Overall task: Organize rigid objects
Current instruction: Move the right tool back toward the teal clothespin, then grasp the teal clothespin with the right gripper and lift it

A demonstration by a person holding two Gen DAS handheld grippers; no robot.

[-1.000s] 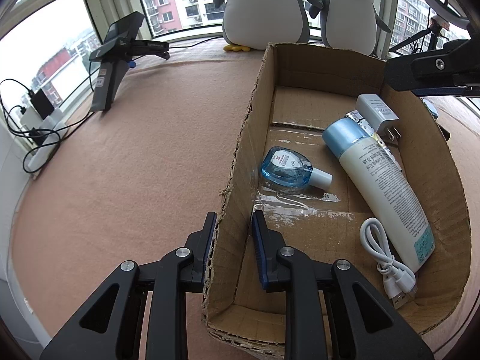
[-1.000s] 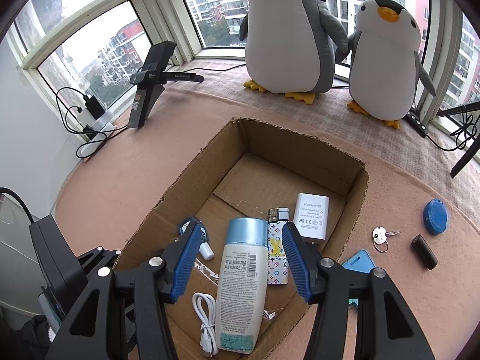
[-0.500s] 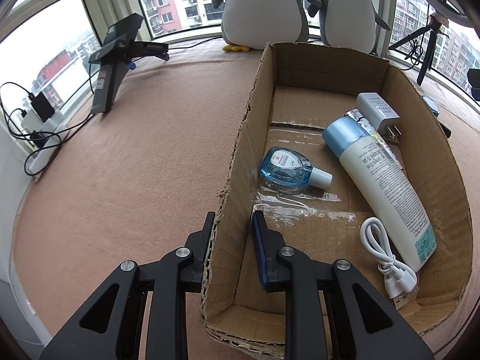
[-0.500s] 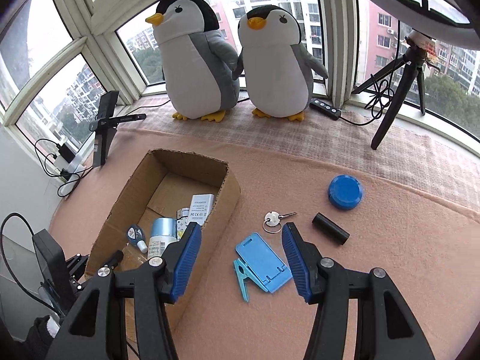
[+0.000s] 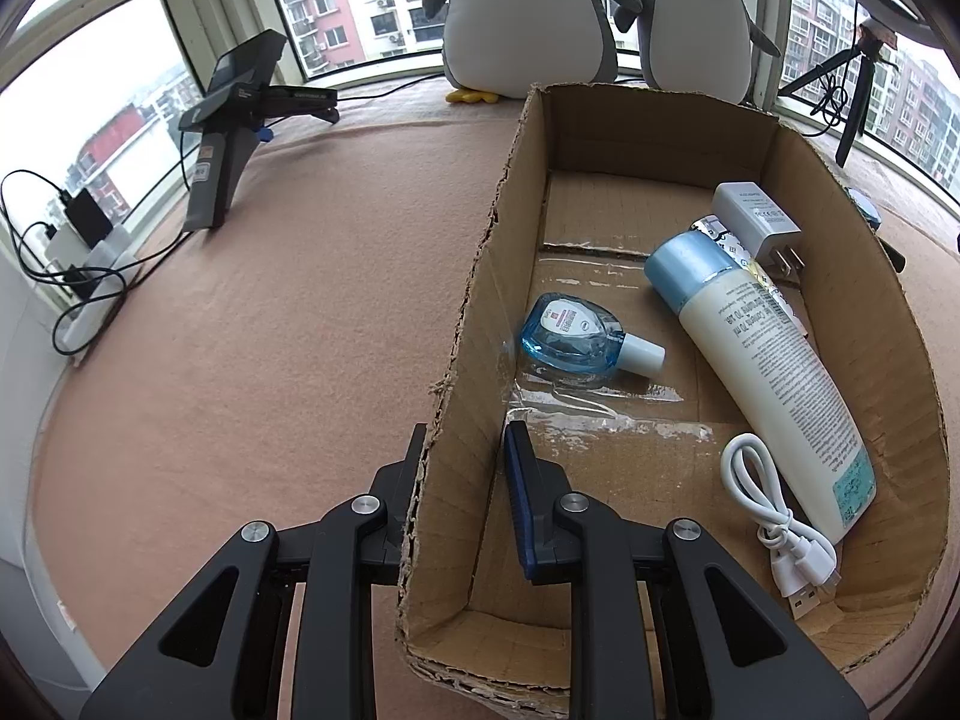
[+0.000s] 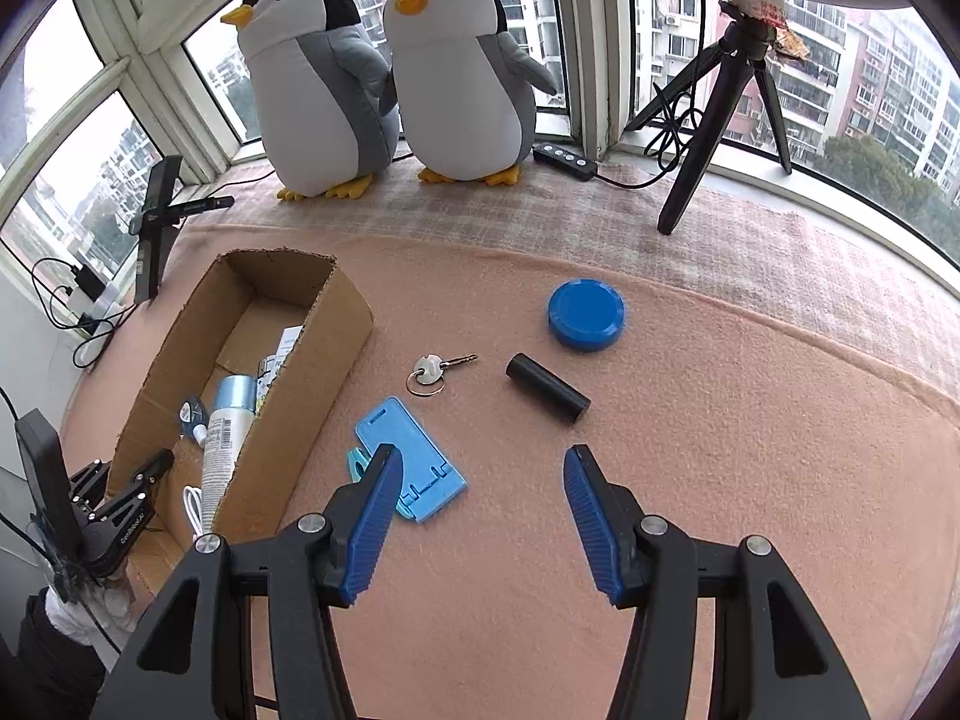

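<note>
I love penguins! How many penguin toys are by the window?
2. The bigger penguin stands on the left of the windowsill, turned to the side. The smaller penguin stands right beside it, touching it. Nothing shows more hiding behind them.

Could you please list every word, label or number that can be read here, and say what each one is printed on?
"70 mL": part of the sideways print on the white bottle; the rest is too blurred to read.
Small blue bottle: red-and-white label, text too small.
White charger: grey print, too small.
Black stand: sticker, unreadable.
Left gripper: white lettering, too small.
</note>
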